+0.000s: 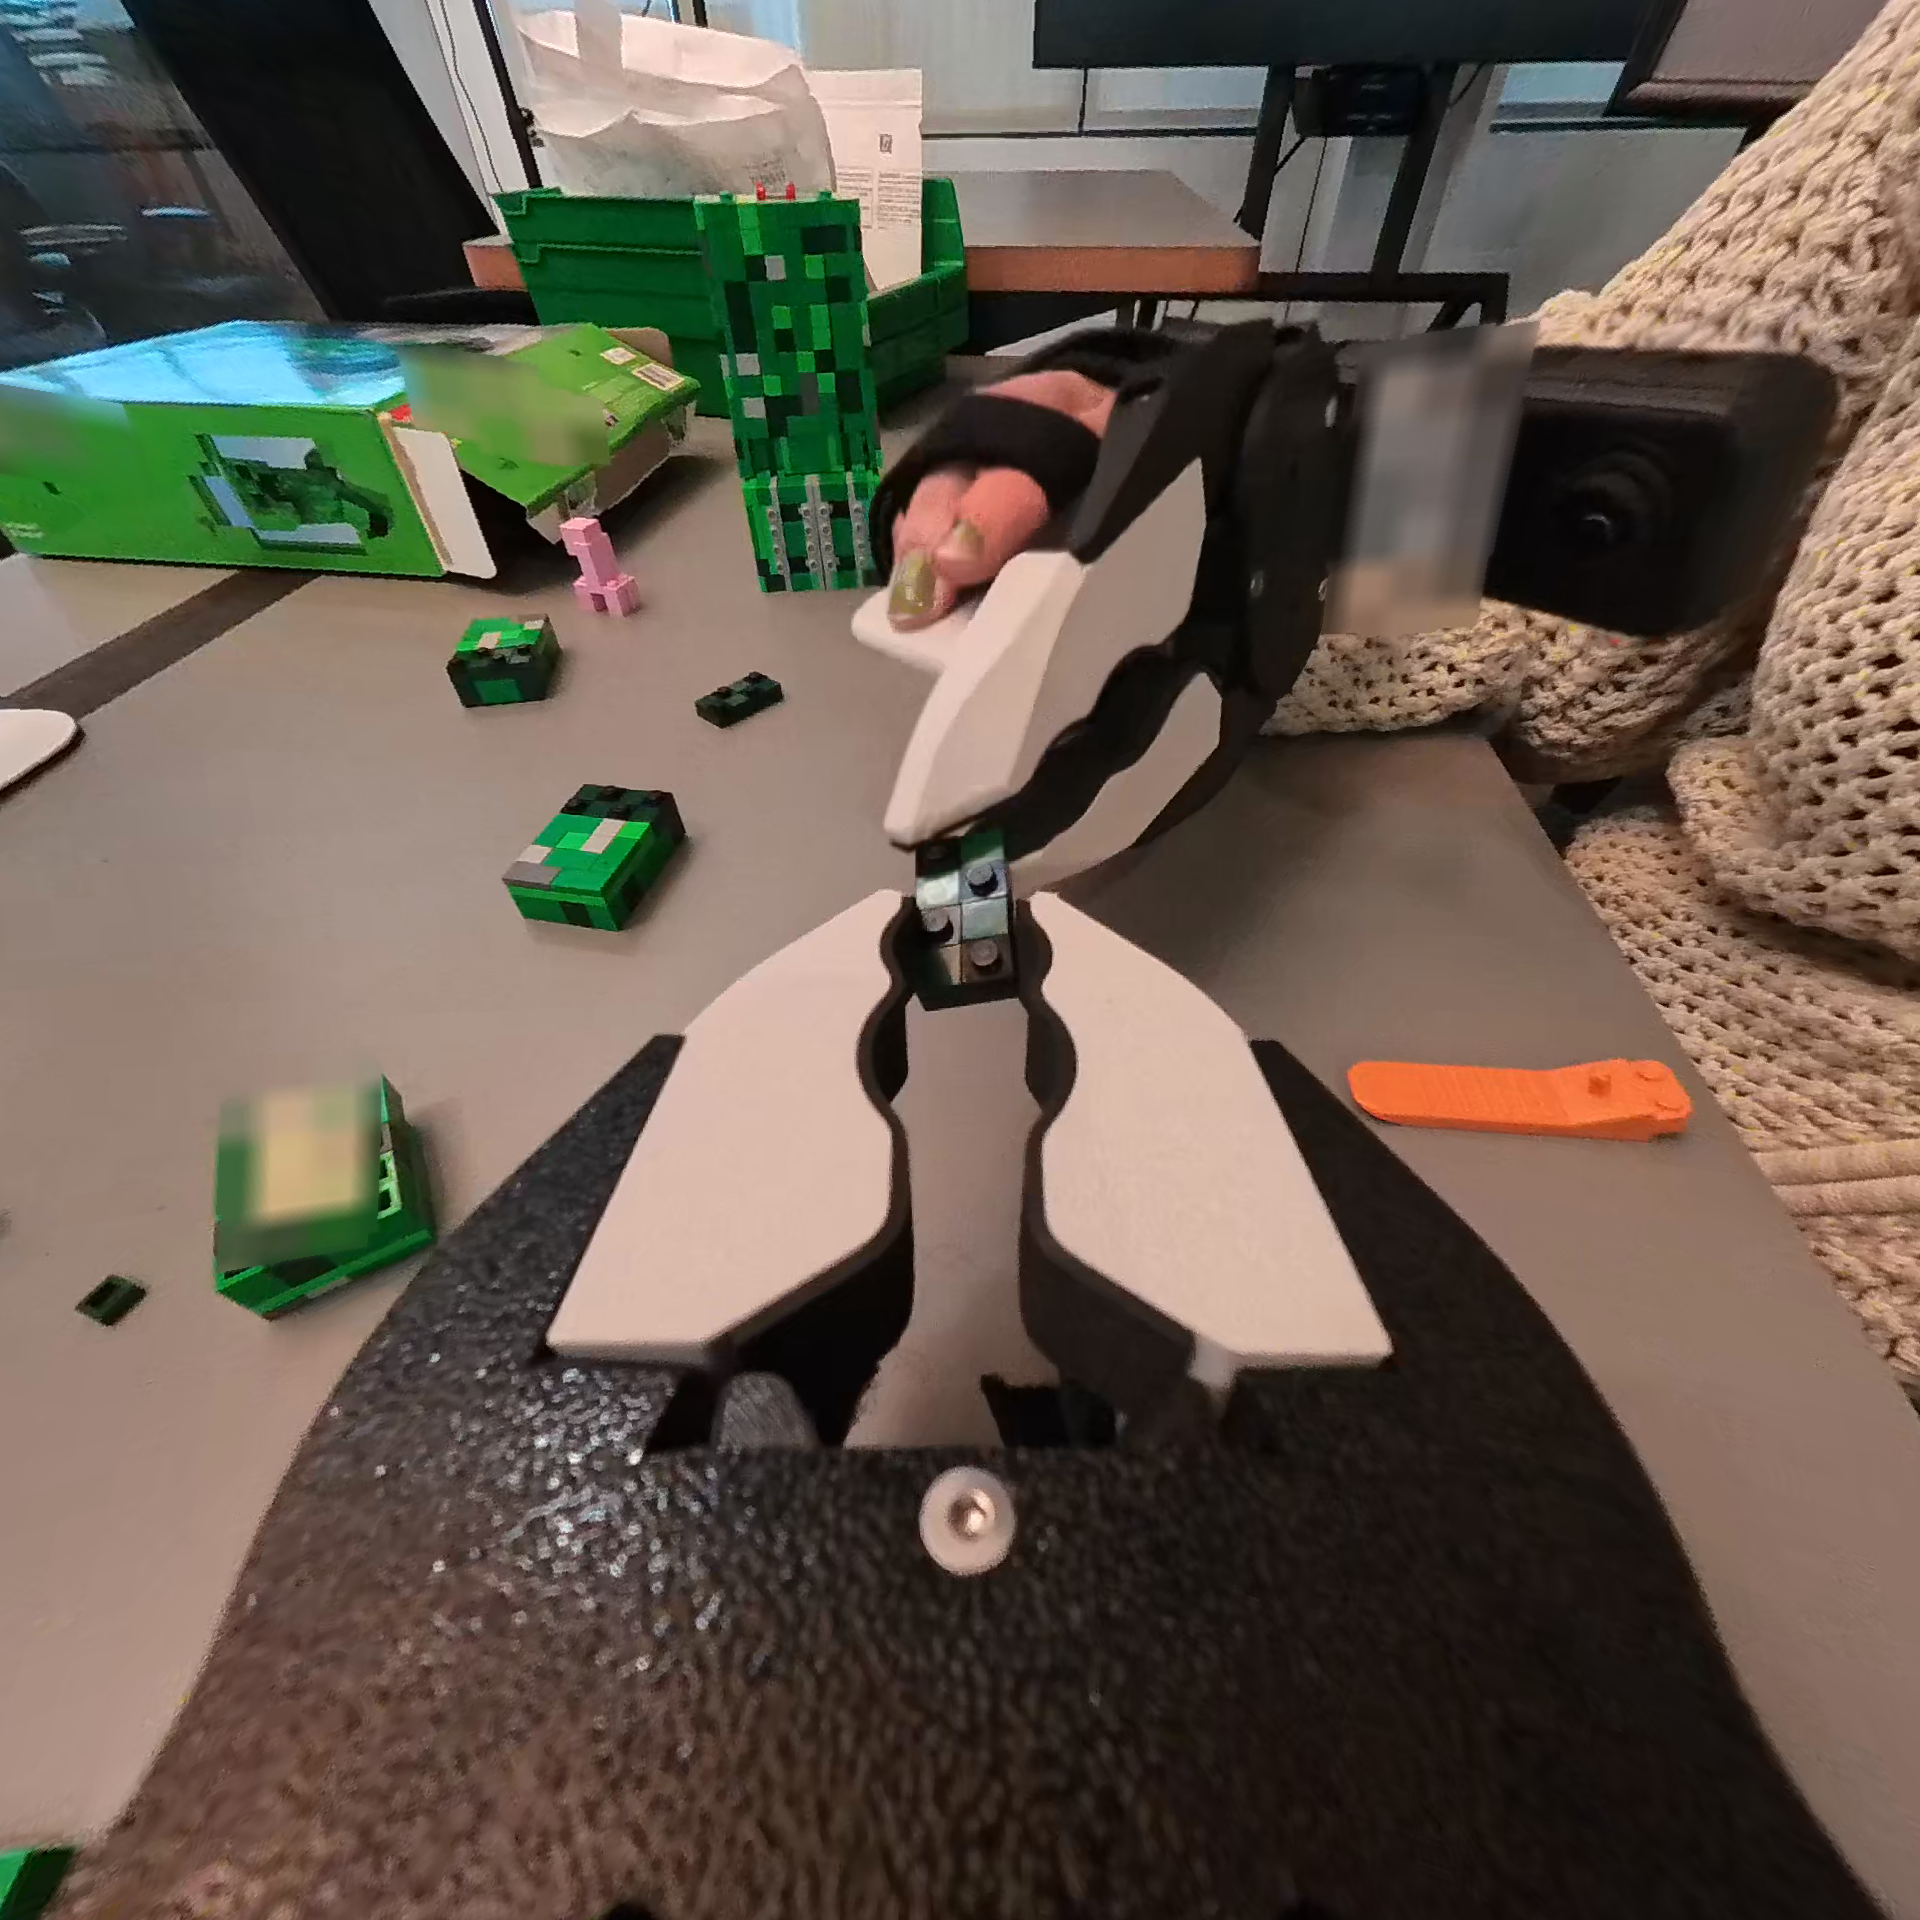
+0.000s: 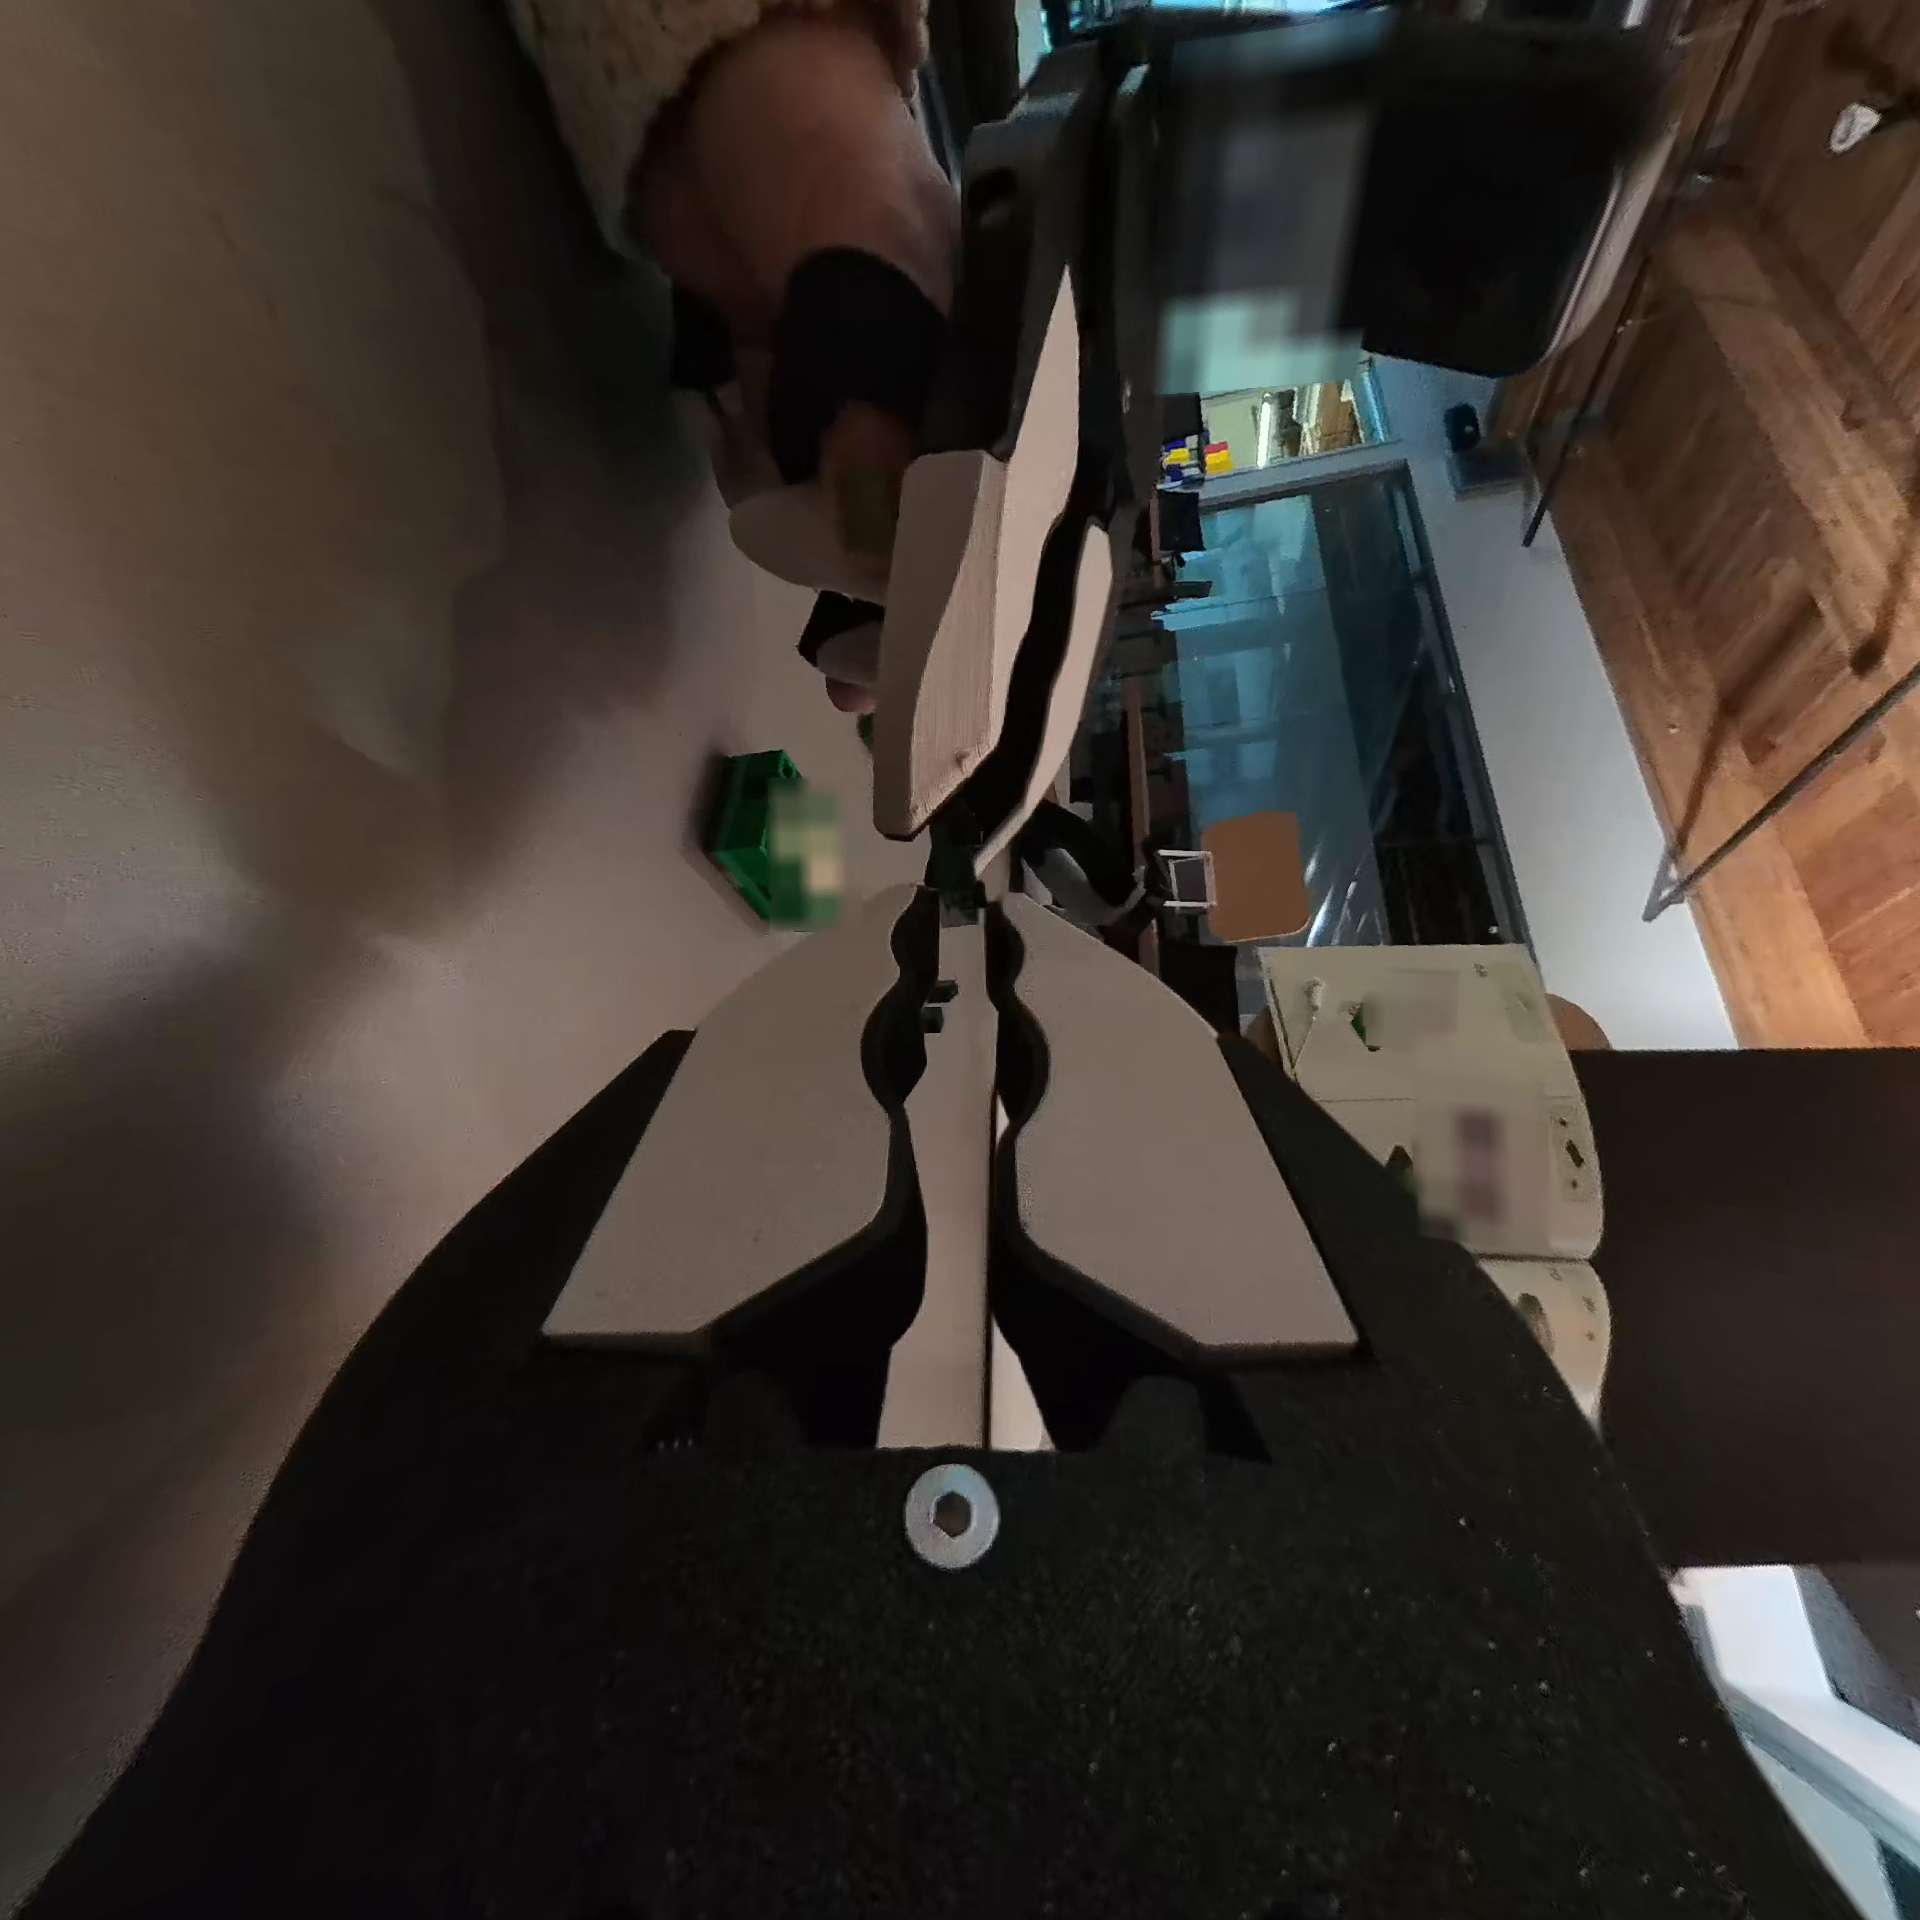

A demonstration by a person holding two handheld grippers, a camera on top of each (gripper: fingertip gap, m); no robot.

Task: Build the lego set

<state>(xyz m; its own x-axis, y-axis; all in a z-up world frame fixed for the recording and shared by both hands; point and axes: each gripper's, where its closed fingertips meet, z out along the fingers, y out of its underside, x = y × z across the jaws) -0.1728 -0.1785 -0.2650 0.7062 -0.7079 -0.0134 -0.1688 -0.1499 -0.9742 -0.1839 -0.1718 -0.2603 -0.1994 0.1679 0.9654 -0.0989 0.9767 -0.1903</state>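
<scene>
- Grey matte surface [image 1: 312, 831] is carrying scattered green brick sub-assemblies; a green cardboard box [image 1: 239, 457] is lying on its side at the far left.
- Left tongs [image 1: 961, 935] are closing on a small dark-green and grey studded brick piece [image 1: 966, 925], held above the surface, fingertips pinching its near end.
- Right tongs [image 1: 961, 836] are coming in from above right, tips nearly together and pinching the far end of the same piece; a hand [image 1: 977, 499] is gripping the handle.
- In the right wrist view, right tongs [image 2: 956, 914] are showing only a narrow gap, with the piece [image 2: 954, 883] at the tips.
- Tall green pixel-patterned brick tower [image 1: 795, 384] is standing upright behind.
- Orange plastic brick separator [image 1: 1517, 1096] is lying flat at the right edge.
- Small pink brick figure [image 1: 601, 566] is standing near the box.
</scene>
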